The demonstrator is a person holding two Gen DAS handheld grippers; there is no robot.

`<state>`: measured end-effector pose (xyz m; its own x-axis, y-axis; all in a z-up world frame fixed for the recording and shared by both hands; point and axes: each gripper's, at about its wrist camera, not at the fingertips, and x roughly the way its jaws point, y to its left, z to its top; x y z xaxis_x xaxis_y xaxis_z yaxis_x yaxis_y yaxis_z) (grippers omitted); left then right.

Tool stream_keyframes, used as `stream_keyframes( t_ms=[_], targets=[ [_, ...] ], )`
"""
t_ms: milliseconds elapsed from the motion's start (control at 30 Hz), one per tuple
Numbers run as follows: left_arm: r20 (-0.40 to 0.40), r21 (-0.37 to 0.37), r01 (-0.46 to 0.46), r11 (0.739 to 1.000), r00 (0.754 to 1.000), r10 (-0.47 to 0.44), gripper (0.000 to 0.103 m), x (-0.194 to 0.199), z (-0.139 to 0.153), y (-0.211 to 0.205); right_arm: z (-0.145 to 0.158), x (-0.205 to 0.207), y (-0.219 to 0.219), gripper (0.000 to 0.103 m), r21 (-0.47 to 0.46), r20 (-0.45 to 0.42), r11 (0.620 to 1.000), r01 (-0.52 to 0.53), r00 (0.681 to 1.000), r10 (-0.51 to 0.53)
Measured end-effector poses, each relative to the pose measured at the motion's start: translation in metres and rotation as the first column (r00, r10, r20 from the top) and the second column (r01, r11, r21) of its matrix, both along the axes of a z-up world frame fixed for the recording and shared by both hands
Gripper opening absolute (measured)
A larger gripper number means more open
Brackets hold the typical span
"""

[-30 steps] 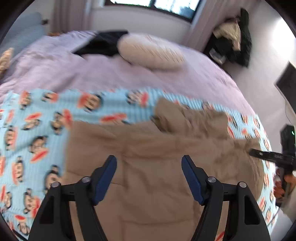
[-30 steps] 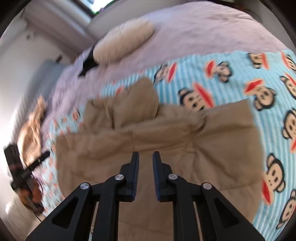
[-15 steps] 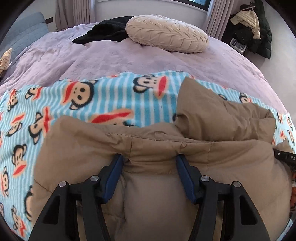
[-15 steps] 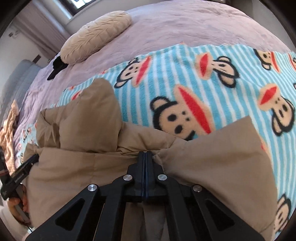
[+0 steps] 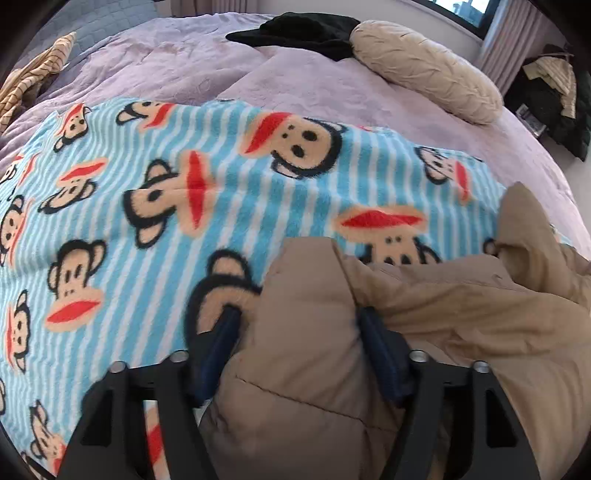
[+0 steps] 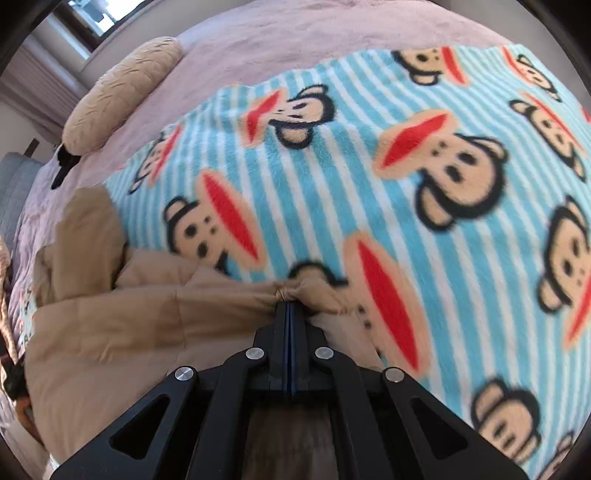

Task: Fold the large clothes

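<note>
A tan padded jacket point(image 5: 443, 332) lies on a blue striped monkey-print blanket point(image 5: 184, 184) on the bed. My left gripper point(image 5: 301, 325) stands wide, its blue-padded fingers point(image 5: 221, 339) on either side of a thick corner of the jacket, with the fabric filling the gap. In the right wrist view the jacket point(image 6: 110, 325) stretches to the left. My right gripper point(image 6: 290, 304) is shut on a bunched edge of the jacket, low over the blanket point(image 6: 406, 147).
The bed has a lilac cover point(image 5: 295, 81). A beige pillow point(image 5: 424, 70) and a black garment point(image 5: 303, 33) lie at the far side. A striped brown cloth point(image 5: 33, 74) lies at far left. Dark clothes point(image 5: 554, 92) hang beyond the bed at right.
Both grippers have dropped to the jacket's far edge. The right closed on the fabric. The left moved to the jacket's left corner and now straddles it. The jacket edge has shifted over the blanket.
</note>
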<state>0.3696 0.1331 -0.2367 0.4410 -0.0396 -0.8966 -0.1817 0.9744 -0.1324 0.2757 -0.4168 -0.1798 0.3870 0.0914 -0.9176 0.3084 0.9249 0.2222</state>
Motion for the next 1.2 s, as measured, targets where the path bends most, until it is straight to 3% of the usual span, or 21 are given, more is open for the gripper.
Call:
stream_keyframes(
  t_ms=[133,267,400,467,533,600,767,800,833,867,967,1167,1200],
  targets=[
    [-0.014,0.000,-0.035,0.999,0.999,0.035,0.076,0.005,0.004,0.002,0.007,0.006,-0.002,0.000,0.016,-0.019,1.000,0.020,1.000,-0.019],
    [0.011,0.074,-0.030,0.997,1.000,0.029,0.076,-0.013,0.041,0.004,0.037,-0.015,-0.001,0.004,0.018,0.025,0.999,0.035,0.999,-0.035],
    [0.029,0.101,0.011,0.995,0.999,-0.014,0.076,-0.049,0.072,0.003,0.059,-0.050,0.008,0.005,0.044,0.066,0.998,0.034,0.997,-0.037],
    [0.018,0.094,0.021,0.995,1.000,-0.023,0.076,-0.069,0.082,0.001,0.065,-0.072,0.010,0.012,0.088,0.071,0.995,0.047,0.996,-0.054],
    [0.007,0.088,0.021,0.996,1.000,-0.022,0.076,-0.090,0.088,0.000,0.070,-0.089,0.014,0.028,0.123,0.072,0.991,0.059,0.995,-0.068],
    [0.001,0.080,0.020,0.997,1.000,-0.020,0.076,-0.111,0.092,-0.005,0.073,-0.109,0.022,0.037,0.147,0.074,0.987,0.063,0.995,-0.074],
    [-0.042,0.044,0.030,0.999,0.999,-0.028,0.078,-0.155,0.090,-0.017,0.080,-0.148,0.041,0.046,0.176,0.074,0.983,0.051,0.995,-0.065],
    [-0.045,0.040,0.030,0.999,0.999,-0.028,0.085,-0.161,0.090,-0.020,0.081,-0.156,0.044,0.054,0.188,0.075,0.981,0.050,0.995,-0.066],
    [-0.043,0.035,0.028,0.999,0.999,-0.027,0.100,-0.168,0.089,-0.023,0.082,-0.162,0.046,0.059,0.197,0.076,0.979,0.050,0.995,-0.066],
    [-0.036,0.035,0.025,0.999,0.999,-0.024,0.103,-0.171,0.089,-0.025,0.082,-0.171,0.049,0.059,0.209,0.076,0.976,0.055,0.995,-0.072],
    [-0.034,0.022,0.021,1.000,0.999,-0.021,0.103,-0.187,0.085,-0.030,0.078,-0.187,0.056,0.061,0.239,0.060,0.969,0.063,0.995,-0.079],
    [-0.092,-0.092,-0.017,0.996,0.996,0.008,0.103,-0.206,0.070,-0.028,0.061,-0.220,0.064,0.072,0.321,0.026,0.941,0.110,0.992,-0.125],
    [-0.104,-0.120,-0.034,0.992,0.994,0.021,0.103,-0.209,0.066,-0.026,0.055,-0.223,0.065,0.082,0.342,0.014,0.932,0.119,0.991,-0.131]
  ],
)
